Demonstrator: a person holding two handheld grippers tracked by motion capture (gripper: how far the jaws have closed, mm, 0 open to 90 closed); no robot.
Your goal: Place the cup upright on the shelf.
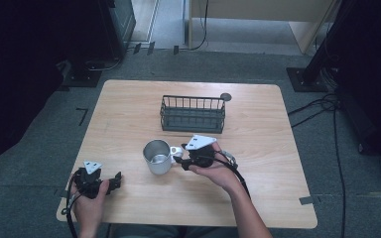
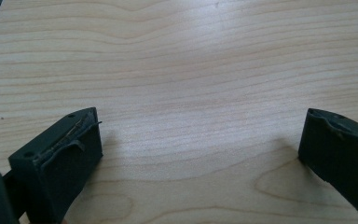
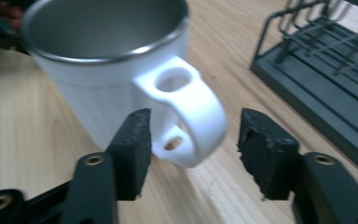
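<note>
At the left of the high view, the left tool (image 1: 110,182) sits low near the front edge of the wooden desk (image 1: 258,188), held in the person's left hand (image 1: 90,198). In the left gripper view its two black jaws stand wide apart with just bare wood between them.

Near the middle of the desk stands a white mug (image 1: 158,156) with a shiny metal inside. It is upright, and its handle (image 3: 191,112) points to the right.

The right tool (image 1: 182,159) is at that handle. In the right gripper view the jaws are partly open, one on each side of the handle. The handle sits between them, touching or almost touching the left jaw, with a gap to the right jaw.

Behind the mug, farther back on the desk, is a dark wire basket (image 1: 192,114).
</note>
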